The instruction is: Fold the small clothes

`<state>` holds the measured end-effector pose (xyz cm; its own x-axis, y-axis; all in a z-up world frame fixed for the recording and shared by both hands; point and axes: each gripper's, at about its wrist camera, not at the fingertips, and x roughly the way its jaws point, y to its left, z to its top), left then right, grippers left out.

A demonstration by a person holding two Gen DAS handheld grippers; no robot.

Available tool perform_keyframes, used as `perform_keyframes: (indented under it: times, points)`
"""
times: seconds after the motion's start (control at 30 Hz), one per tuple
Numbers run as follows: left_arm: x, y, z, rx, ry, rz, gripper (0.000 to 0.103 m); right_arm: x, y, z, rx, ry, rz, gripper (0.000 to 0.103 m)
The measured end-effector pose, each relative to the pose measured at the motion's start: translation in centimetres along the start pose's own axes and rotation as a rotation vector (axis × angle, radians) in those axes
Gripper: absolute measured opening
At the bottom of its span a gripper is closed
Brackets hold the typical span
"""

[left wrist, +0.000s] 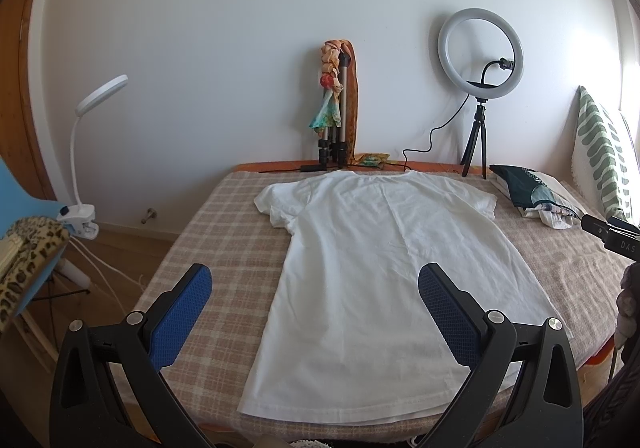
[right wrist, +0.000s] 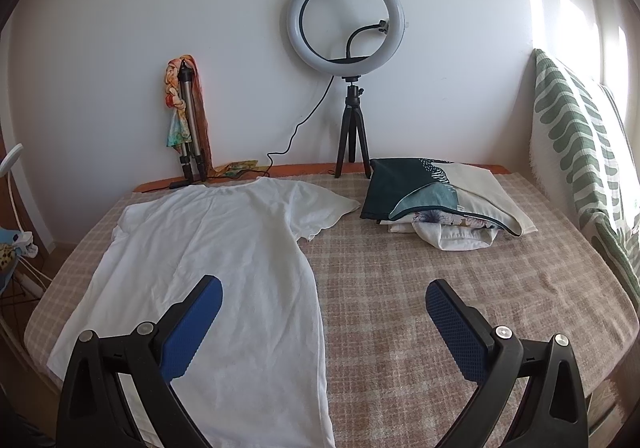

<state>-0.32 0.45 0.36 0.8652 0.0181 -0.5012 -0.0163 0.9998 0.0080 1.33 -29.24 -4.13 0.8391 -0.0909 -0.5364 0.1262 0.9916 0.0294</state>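
White cotton T-shirt (left wrist: 384, 268) flat on checked beige bedcover (right wrist: 440, 288), both blue-padded grippers — left (left wrist: 314, 288), right (right wrist: 324, 304) — spread wide, hovering above its hem, empty

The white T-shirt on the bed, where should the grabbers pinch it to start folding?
Probably at the sleeves. The T-shirt lies flat with its collar by the wall, both sleeves sticking out sideways. The left gripper could pinch the left sleeve from the left edge, and the right gripper the right sleeve from the right, since those thin edges are free.
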Motion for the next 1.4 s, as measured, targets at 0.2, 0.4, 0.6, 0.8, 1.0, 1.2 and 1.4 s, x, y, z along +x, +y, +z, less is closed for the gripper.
perform_keyframes:
  times: [0.2,0.4,0.6,0.8,1.0,1.2,1.4]
  points:
    - [0.1,0.4,-0.1,-0.001,0.004,0.009,0.103,0.1,0.4,0.3,-0.002,0.001,0.01,0.103]
    - [0.7,2.0,-0.8,-0.028,0.027,0.006,0.103,0.9,1.6,0.9,0.012,0.013,0.041,0.103]
    - [1.4,4.5,-2.6,-0.082,0.047,-0.023,0.103,1.9,3.9,2.1,0.026,0.015,0.127,0.103]
    - [3.0,6.8,-4.4,-0.163,0.134,-0.053,0.1,2.3,8.5,4.6,-0.074,0.03,0.231,0.102]
    - [4.0,8.3,-5.9,-0.216,0.202,-0.073,0.089,4.1,14.1,7.3,-0.174,0.042,0.309,0.101]
    - [5.6,8.6,-7.5,-0.252,0.288,-0.127,0.073,7.5,19.4,9.2,-0.22,0.121,0.404,0.098]
    - [7.0,9.2,-8.9,-0.291,0.36,-0.152,0.058,11.4,24.7,11.3,-0.235,0.194,0.491,0.088]
